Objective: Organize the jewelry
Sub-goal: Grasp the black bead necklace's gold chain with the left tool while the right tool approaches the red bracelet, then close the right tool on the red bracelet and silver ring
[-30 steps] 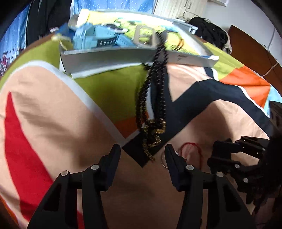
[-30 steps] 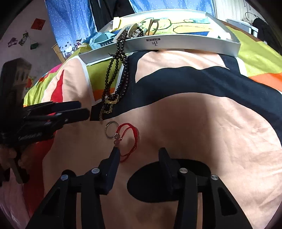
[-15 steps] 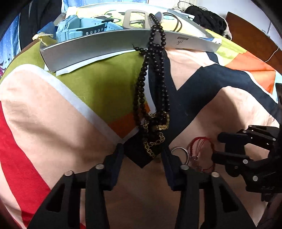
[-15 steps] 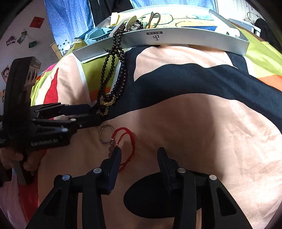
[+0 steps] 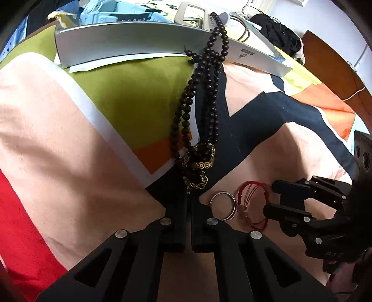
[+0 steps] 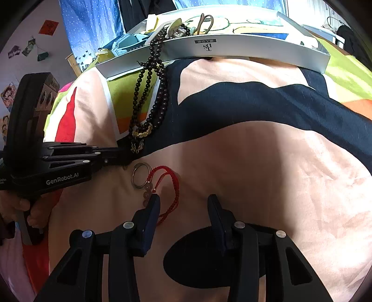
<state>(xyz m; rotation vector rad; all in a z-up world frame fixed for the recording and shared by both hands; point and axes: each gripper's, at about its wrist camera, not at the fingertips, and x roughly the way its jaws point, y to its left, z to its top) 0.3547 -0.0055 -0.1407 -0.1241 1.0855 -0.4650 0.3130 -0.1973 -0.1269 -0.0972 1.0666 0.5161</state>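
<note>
Long strand of dark brown-black round beads, the bead necklace point(image 5: 204, 97), hangs over the front wall of a grey shallow box point(image 5: 130, 44) and trails down the bedspread point(image 5: 69, 144) in several doubled loops. Beads glossy, evenly sized. Lower end carries gold coin-shaped charms point(image 5: 203, 160) and a short gold chain point(image 5: 196, 183) of ornate links.

Left tool point(image 5: 188, 204) has just been closing; its jaws are now pressed together at the gold chain end of the necklace, the tail of the chain running down between the tips. Seen from the right wrist view the tips sit at the bottom of the strand point(image 6: 137, 146).

Just right of that tool lies a plain silver ring point(image 5: 223, 205), flat on the peach patch of the bedspread, touching a red braided cord bracelet point(image 5: 252, 197) with a few pinkish beads and thin red strings.

Right tool point(image 6: 183, 209) is parted, nothing clamped; its left finger point(image 6: 152, 209) lies over the red bracelet's cord, right finger on bare fabric.

Box also holds a blue plastic item point(image 5: 111, 11) and other bits, too cluttered to name. A hand point(image 6: 21, 209) holds the left tool's handle.
</note>
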